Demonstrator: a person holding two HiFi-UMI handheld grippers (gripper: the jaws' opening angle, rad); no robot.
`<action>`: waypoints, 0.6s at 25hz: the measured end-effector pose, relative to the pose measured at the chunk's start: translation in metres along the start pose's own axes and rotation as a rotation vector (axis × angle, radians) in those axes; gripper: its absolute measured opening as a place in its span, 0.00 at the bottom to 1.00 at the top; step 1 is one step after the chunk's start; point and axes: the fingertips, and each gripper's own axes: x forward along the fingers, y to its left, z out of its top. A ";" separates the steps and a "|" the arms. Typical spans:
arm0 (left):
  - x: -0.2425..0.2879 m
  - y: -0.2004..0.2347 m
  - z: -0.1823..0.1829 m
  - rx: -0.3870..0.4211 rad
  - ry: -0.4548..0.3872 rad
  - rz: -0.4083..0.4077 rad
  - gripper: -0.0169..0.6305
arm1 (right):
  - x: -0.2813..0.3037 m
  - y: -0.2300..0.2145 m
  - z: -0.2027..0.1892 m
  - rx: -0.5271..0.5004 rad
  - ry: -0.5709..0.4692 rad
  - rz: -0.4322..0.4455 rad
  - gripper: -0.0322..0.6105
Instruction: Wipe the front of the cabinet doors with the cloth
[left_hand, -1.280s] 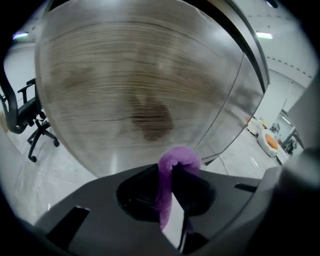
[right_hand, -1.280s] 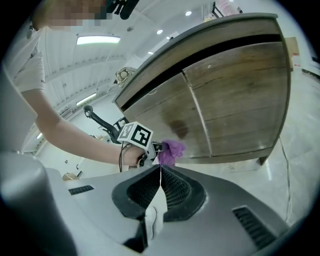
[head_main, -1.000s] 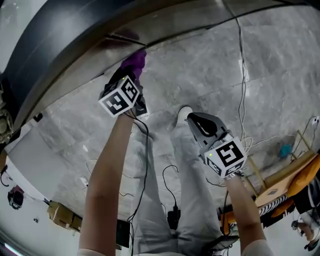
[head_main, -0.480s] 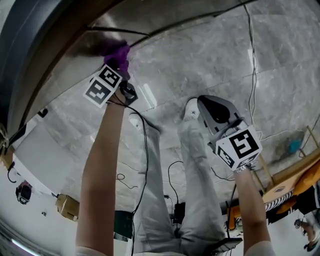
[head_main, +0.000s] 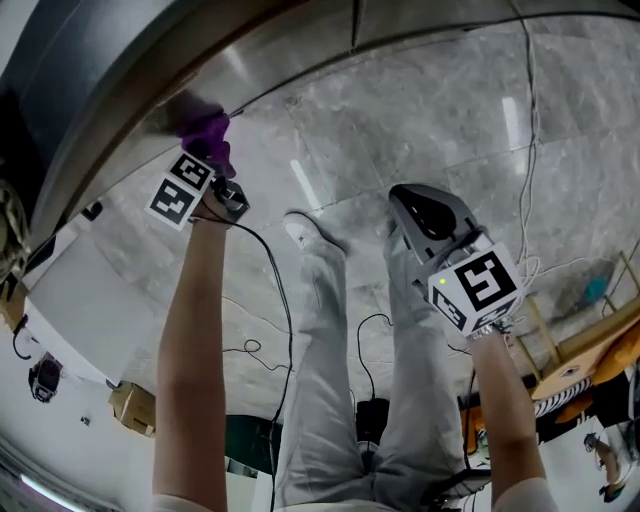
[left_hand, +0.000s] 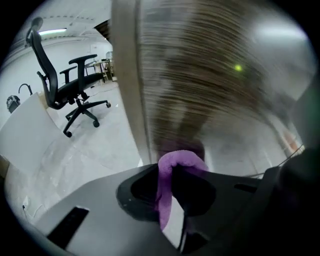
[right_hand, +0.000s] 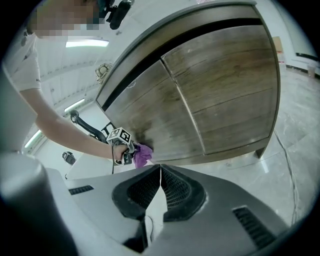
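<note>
My left gripper is shut on a purple cloth and presses it against the lower left part of the wooden cabinet door. In the left gripper view the cloth is folded between the jaws, right at the blurred wood grain of the door. From the right gripper view both cabinet doors show, with the cloth low on the left door. My right gripper is shut and empty, held back from the cabinet above the floor; its jaws meet tip to tip.
Cables trail over the grey marble floor. A black office chair stands to the cabinet's left. A white board leans at the left. A wooden frame with orange parts sits at the right. The person's legs stand between the grippers.
My left gripper has slid the cloth leftward along the lower cabinet front. The right gripper has stayed shut and shifted slightly right. The person's feet have stepped.
</note>
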 end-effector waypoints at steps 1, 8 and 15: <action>0.000 0.014 0.002 0.010 0.003 0.007 0.11 | 0.009 0.010 0.000 0.010 -0.004 0.007 0.09; -0.008 0.044 -0.004 0.169 0.030 0.018 0.11 | 0.047 0.064 0.019 0.047 -0.036 0.063 0.09; 0.019 -0.075 -0.066 0.356 0.109 -0.189 0.11 | 0.032 0.038 0.015 -0.010 -0.013 0.078 0.09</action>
